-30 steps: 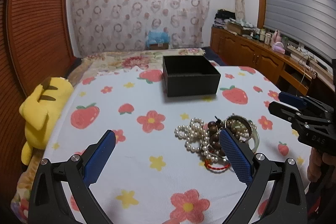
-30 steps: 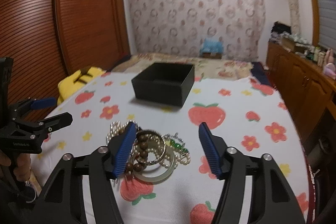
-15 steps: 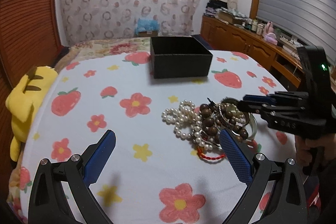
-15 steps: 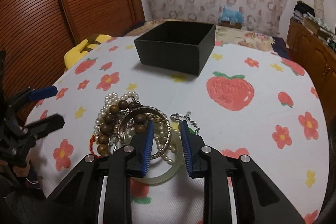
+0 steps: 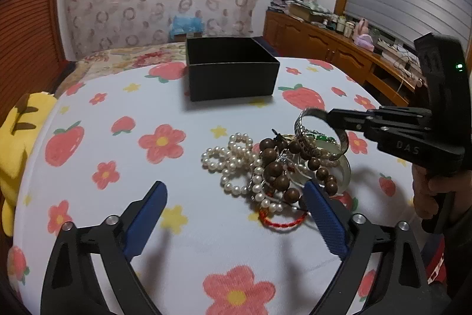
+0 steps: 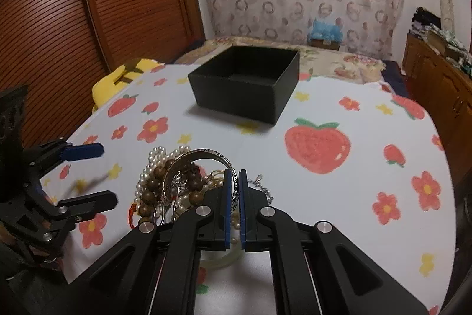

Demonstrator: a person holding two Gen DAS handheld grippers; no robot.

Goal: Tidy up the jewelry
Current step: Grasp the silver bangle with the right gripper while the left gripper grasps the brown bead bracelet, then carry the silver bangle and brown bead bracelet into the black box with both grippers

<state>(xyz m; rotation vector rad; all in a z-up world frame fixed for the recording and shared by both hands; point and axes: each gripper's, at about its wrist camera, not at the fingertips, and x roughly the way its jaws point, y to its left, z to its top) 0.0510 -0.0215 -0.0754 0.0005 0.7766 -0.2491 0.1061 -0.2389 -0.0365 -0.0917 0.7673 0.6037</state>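
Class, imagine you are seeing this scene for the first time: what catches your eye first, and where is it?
A tangled heap of jewelry lies on the strawberry tablecloth. The right gripper has its jaws shut on a silver bangle at the heap. Behind stands an open black box.

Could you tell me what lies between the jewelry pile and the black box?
Only bare strawberry-print tablecloth between jewelry pile and black box, in the right wrist view.

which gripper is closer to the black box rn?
Right. The right gripper, clamped on the silver bangle, sits just short of the black box; the left gripper hangs farther back.
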